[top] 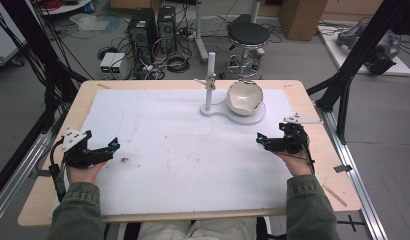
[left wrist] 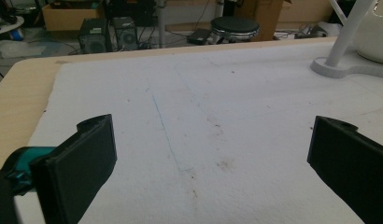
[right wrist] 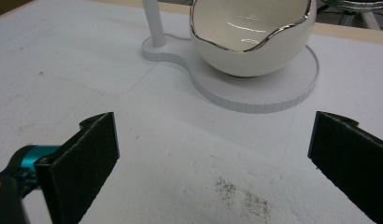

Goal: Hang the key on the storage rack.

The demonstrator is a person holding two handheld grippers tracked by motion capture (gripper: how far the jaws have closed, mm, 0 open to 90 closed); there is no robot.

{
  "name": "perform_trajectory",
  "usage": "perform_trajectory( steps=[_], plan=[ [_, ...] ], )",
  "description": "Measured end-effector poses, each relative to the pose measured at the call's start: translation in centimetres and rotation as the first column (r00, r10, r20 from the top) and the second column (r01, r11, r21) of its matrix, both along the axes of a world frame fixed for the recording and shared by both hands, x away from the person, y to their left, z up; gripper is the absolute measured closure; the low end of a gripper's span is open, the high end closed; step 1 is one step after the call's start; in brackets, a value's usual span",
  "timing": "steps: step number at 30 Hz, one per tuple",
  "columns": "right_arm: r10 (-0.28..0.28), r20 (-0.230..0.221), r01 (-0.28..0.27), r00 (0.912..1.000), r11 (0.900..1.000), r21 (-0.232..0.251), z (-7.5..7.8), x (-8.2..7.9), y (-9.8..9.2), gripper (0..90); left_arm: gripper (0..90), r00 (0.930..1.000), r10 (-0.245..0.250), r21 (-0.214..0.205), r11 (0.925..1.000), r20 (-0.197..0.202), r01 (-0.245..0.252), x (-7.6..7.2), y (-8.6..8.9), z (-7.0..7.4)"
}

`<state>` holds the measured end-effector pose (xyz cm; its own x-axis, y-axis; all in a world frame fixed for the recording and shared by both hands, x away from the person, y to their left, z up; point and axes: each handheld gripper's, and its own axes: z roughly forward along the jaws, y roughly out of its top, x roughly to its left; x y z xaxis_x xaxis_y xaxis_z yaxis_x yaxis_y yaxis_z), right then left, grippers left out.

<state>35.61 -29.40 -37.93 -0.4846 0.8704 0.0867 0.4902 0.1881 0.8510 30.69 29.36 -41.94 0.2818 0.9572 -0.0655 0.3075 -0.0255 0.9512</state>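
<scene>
Both the left hand-held gripper [top: 114, 145] and the right hand-held gripper [top: 259, 137] rested wide open and empty on the bench [top: 38, 197]; a hasty reach risked knocking the scalloped bowl [top: 245, 97] off its stand [top: 220, 111].

In your left gripper view the bowl [left wrist: 376, 37] is cut off by the right and top edges, and the post [left wrist: 348, 28] of the white stand runs out at the top. Your right gripper view crops the post and the bowl's far rim too. From above, the clip [top: 209, 80] on the post is too small to make out, and your hands [top: 84, 172] sit mostly hidden under the grippers.
</scene>
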Motion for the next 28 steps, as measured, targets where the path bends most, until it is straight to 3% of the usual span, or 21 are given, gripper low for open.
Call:
perform_trajectory(
  steps=[13,21,28],
  plan=[
    [-0.041,0.091,0.04,0.995,0.999,0.021,-1.5,-1.8,-1.8,0.9,1.8,1.0,0.0,-0.003,1.0,-0.001,0.0,0.0,0.0,0.0],
    [-0.067,0.083,0.067,0.9943,0.9977,0.005,-2.8,-2.4,-2.6,0.9,1.8,1.0,0.0,-0.005,1.0,0.0,0.0,0.0,0.1,0.0],
    [-0.092,0.096,0.089,0.9911,0.9954,0.035,-2.9,-2.5,-2.8,0.9,1.8,1.0,0.0,-0.008,1.0,-0.006,0.0,0.2,0.0,-0.1]
  ],
)
